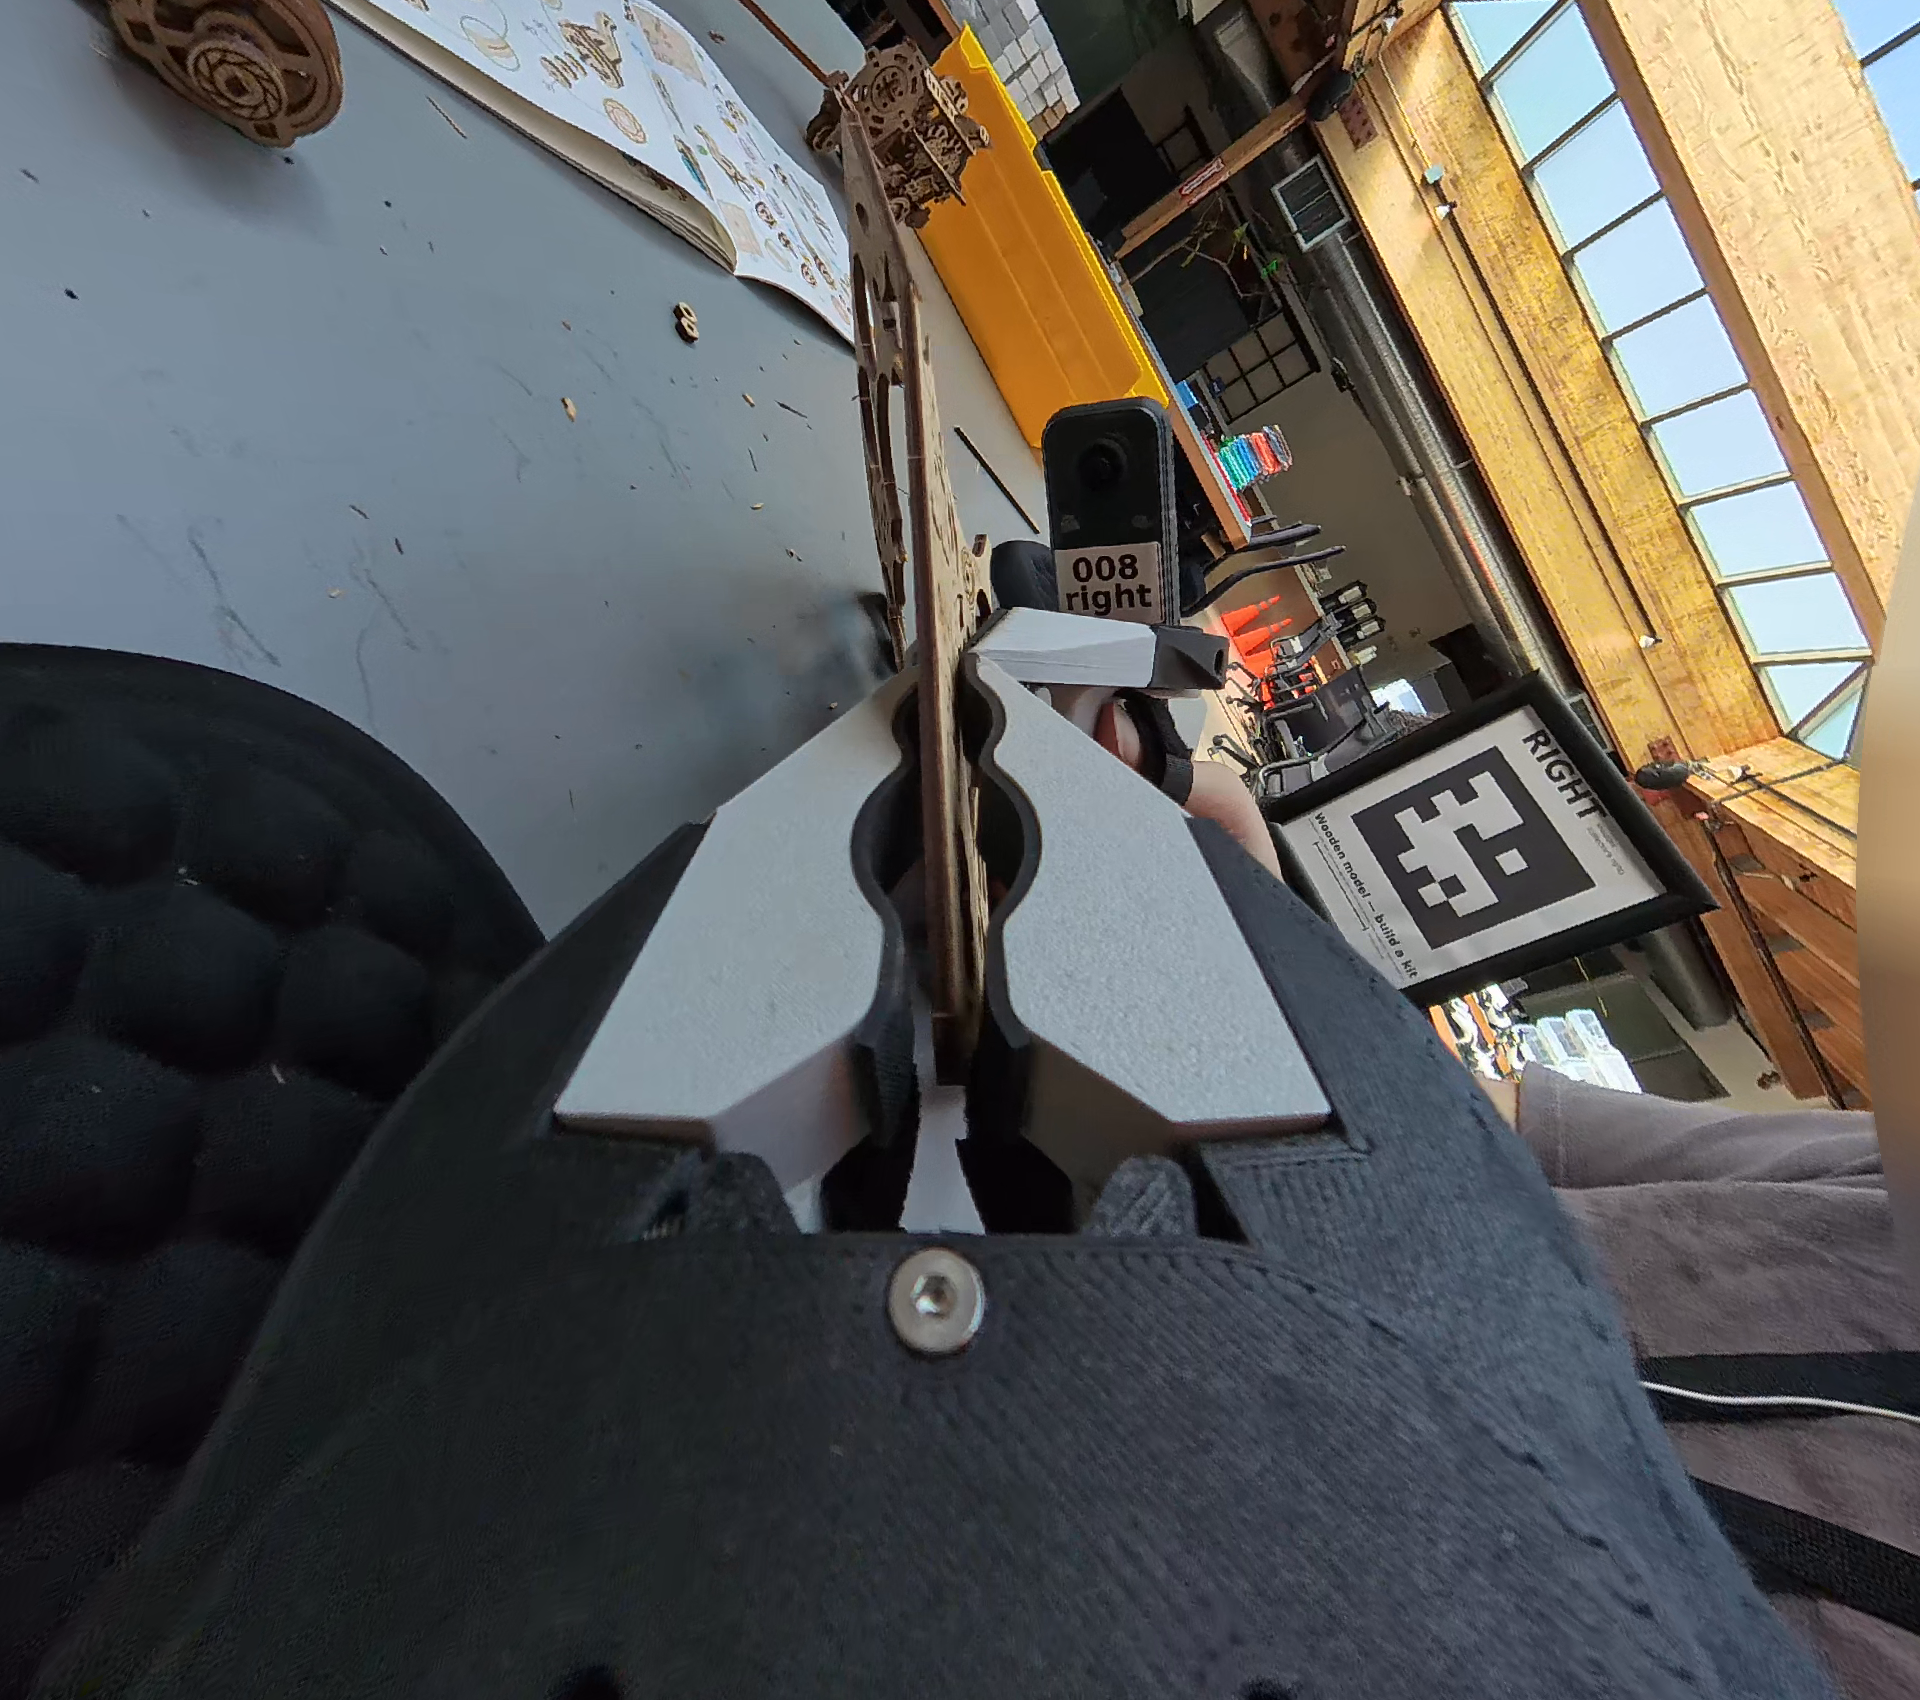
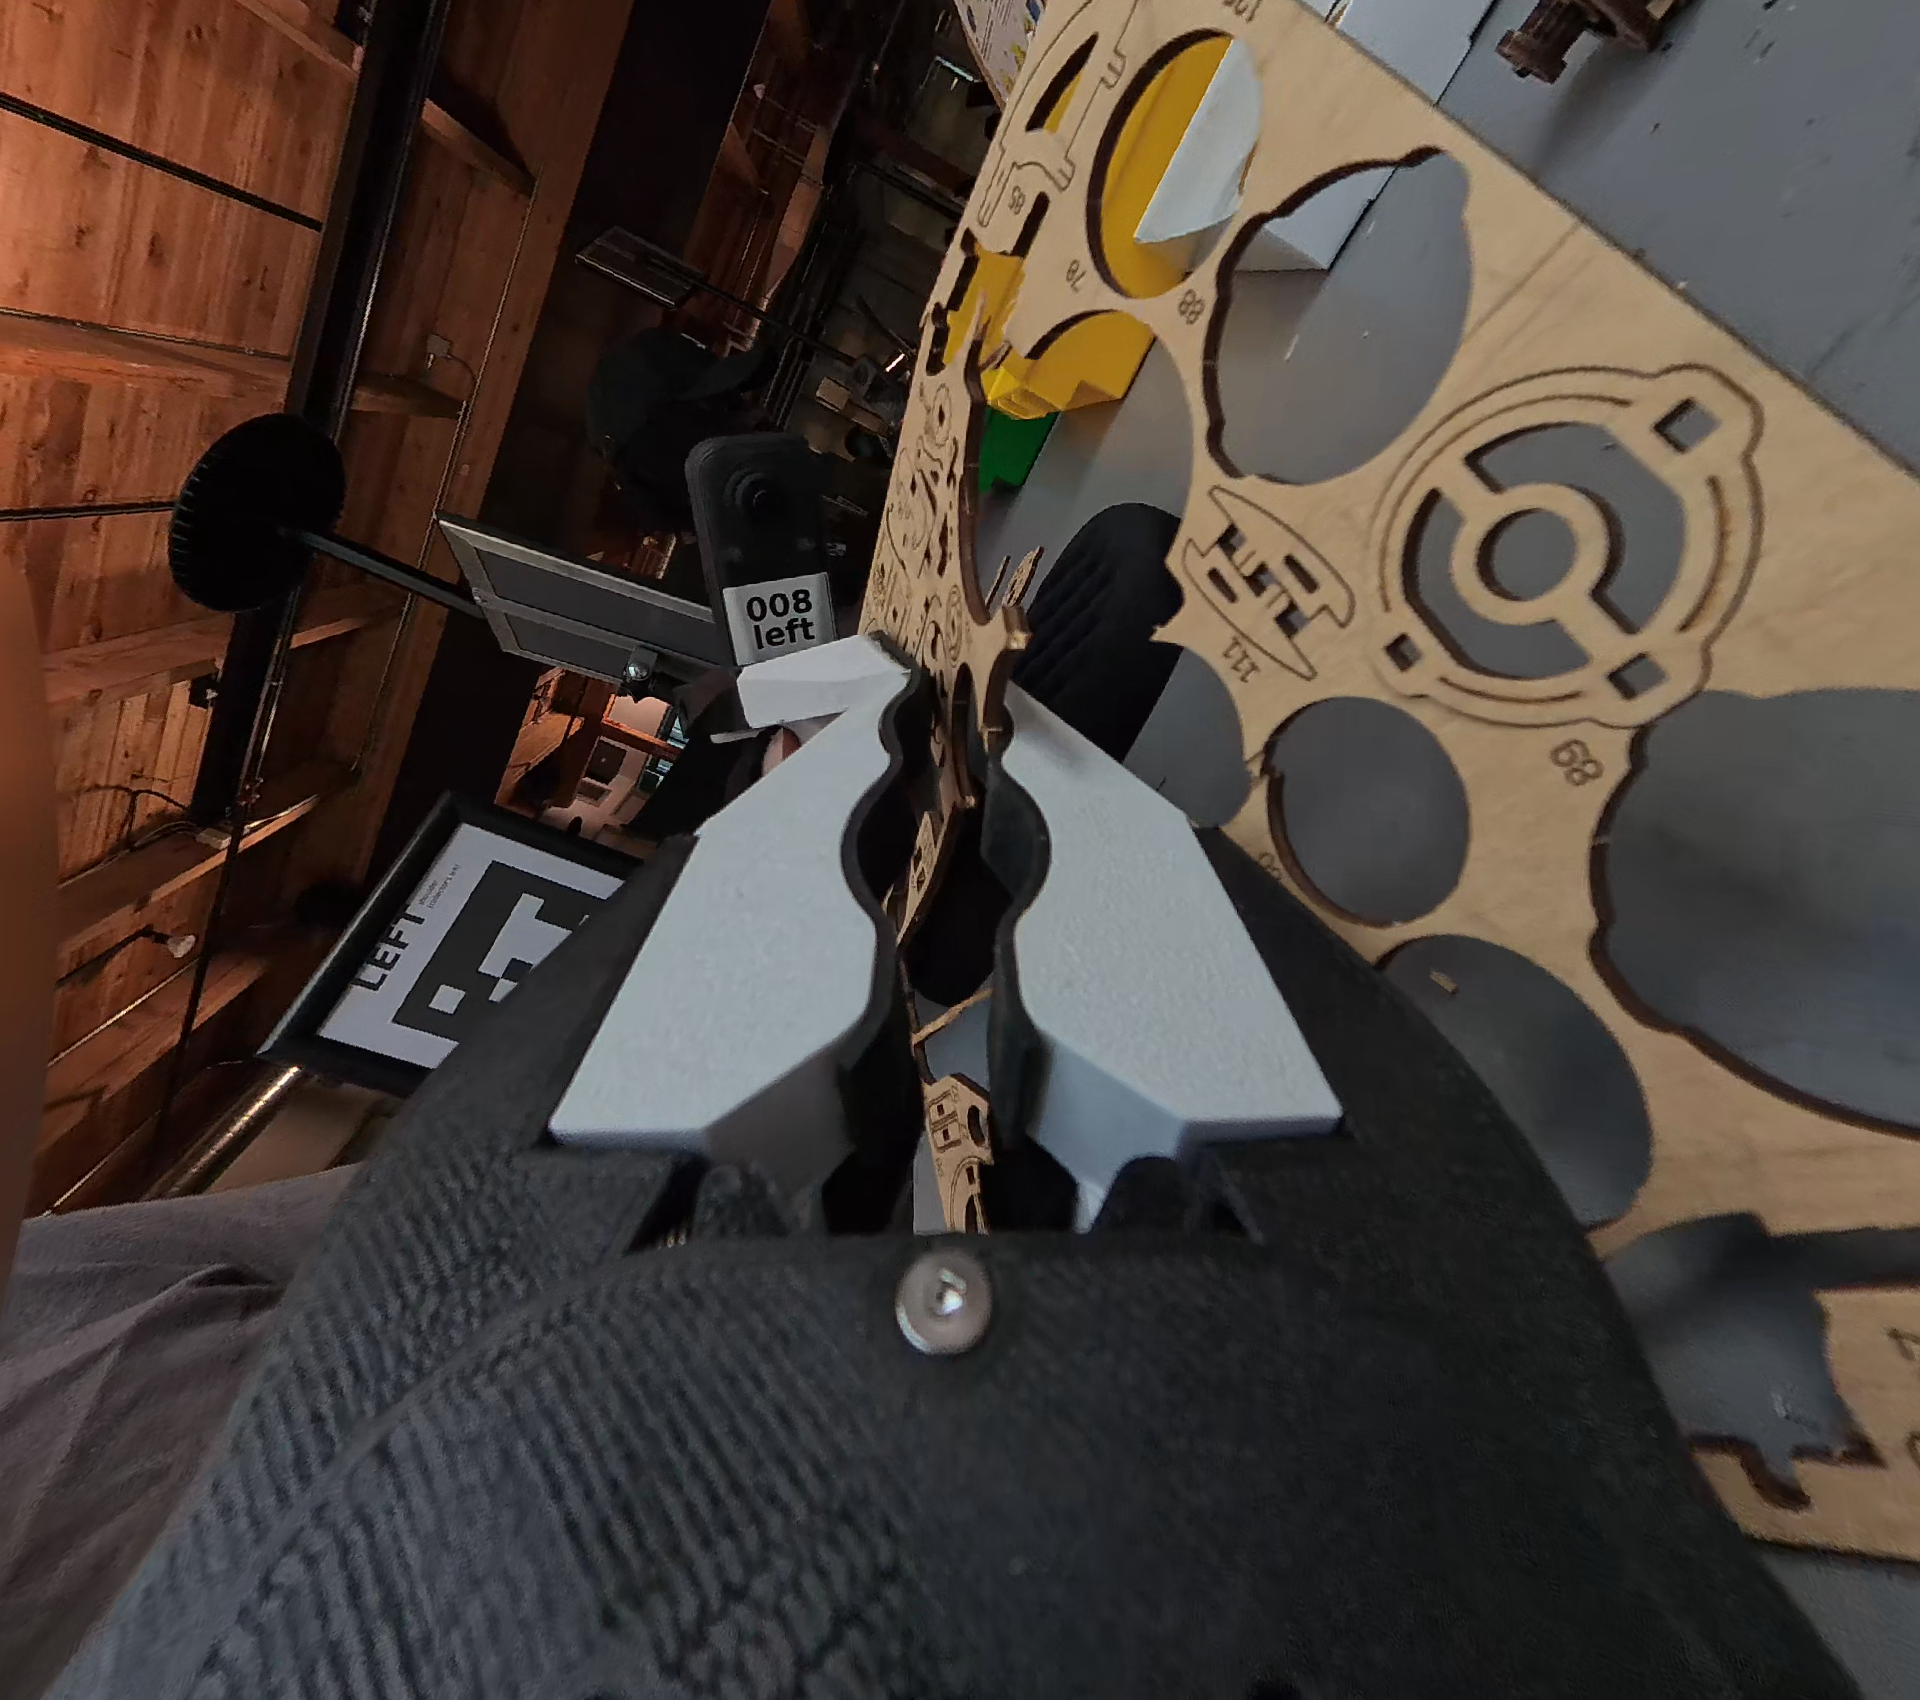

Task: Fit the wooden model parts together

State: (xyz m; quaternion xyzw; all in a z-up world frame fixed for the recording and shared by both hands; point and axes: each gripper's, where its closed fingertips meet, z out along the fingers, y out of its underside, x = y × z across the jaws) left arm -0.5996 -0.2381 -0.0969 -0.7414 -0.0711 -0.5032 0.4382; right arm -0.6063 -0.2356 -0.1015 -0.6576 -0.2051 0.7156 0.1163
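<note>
wooden sheet (image 1: pixel 940 819) edge-on, long axis forward

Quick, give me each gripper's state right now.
Left gripper: shut on the wooden sheet, gripping it edge-on.
Right gripper: shut on the wooden sheet, at a thin strip along its cut-out edge.

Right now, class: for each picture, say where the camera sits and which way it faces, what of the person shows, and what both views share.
Left wrist view: on the left hand-held gripper, looking along its fingers, shut on the wooden sheet seen edge-on, over the grey table; a sleeve shows.
Right wrist view: on the right hand-held gripper, facing the sheet's cut-out face; grey clothing shows.
Shared: the sheet, both grippers, table, yellow bin.
</note>
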